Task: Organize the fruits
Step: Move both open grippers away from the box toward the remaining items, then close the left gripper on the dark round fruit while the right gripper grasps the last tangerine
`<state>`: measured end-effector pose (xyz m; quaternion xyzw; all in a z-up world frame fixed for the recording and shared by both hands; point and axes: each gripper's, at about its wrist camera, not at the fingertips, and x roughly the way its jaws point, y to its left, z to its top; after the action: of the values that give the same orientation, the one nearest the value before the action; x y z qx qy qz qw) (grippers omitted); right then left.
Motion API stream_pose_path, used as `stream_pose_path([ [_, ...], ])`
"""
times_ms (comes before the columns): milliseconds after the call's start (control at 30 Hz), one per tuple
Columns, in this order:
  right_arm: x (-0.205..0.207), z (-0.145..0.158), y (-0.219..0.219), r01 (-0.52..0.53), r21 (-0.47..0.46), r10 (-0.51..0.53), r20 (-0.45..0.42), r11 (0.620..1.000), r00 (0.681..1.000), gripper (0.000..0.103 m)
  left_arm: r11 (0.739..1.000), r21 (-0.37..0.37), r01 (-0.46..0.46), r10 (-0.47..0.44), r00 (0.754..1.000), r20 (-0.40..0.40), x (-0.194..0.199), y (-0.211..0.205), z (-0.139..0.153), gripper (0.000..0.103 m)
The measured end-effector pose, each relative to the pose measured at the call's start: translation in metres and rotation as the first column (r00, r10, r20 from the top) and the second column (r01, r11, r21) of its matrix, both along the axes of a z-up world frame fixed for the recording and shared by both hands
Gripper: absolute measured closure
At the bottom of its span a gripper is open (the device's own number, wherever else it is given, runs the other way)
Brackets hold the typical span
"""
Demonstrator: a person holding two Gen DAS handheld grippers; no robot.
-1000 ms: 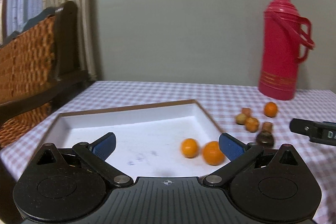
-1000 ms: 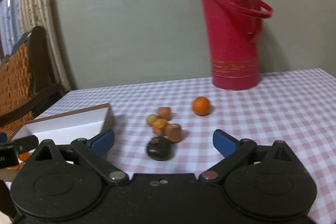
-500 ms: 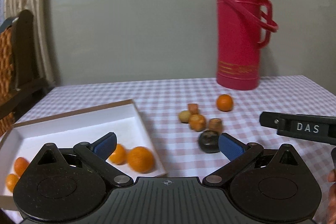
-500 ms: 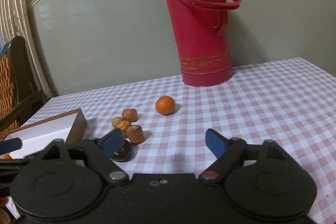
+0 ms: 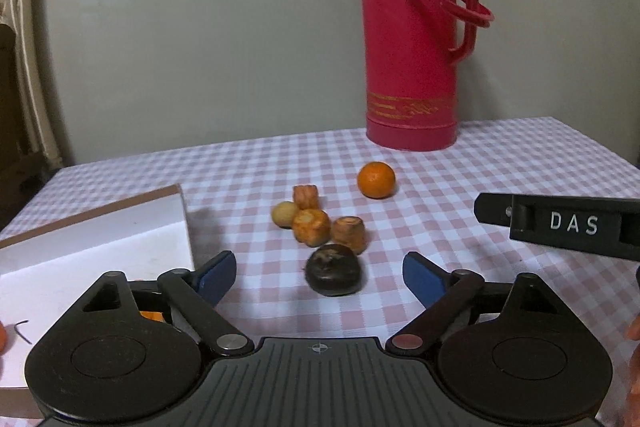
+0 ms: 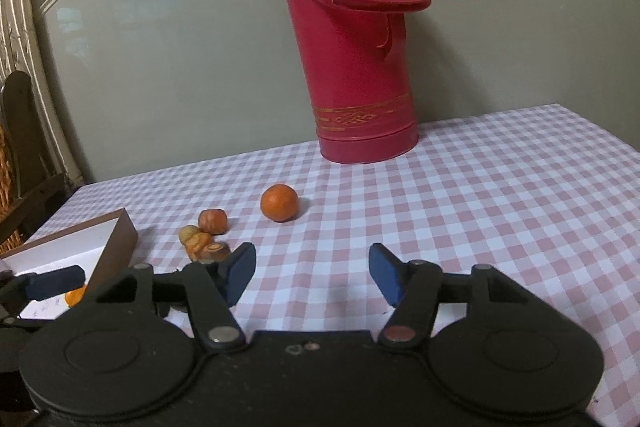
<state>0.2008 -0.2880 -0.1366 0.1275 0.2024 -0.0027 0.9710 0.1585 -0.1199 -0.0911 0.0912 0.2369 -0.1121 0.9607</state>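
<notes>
Both tongs, left and right, gape empty; the orange at frame centre could roll if nudged.

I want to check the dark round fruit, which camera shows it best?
The left wrist view: the dark fruit lies whole between the open fingers. In the right wrist view it is hidden behind the gripper's left finger.

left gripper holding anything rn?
No, the left gripper is open and empty, its blue fingertips spread either side of the dark fruit lying on the tablecloth.
</notes>
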Motion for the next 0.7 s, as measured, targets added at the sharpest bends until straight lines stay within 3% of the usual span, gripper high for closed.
stream_pose_path([
  [367,0.003,-0.003,-0.008,0.000,0.015,0.000,-0.009,1.000,1.000,0.051,1.000,0.004,0.004,-0.004,0.999,-0.047,0.020,-0.014,-0.015,0.030],
  [633,0.005,-0.004,-0.008,-0.006,0.023,0.006,-0.016,1.000,1.000,0.051,1.000,0.013,-0.011,0.012,0.997,-0.079,0.029,-0.019,-0.024,0.032],
  [700,0.006,-0.004,-0.008,-0.005,0.019,0.005,-0.017,1.000,1.000,0.051,1.000,0.012,-0.010,0.011,0.996,-0.092,0.031,-0.020,-0.026,0.040],
])
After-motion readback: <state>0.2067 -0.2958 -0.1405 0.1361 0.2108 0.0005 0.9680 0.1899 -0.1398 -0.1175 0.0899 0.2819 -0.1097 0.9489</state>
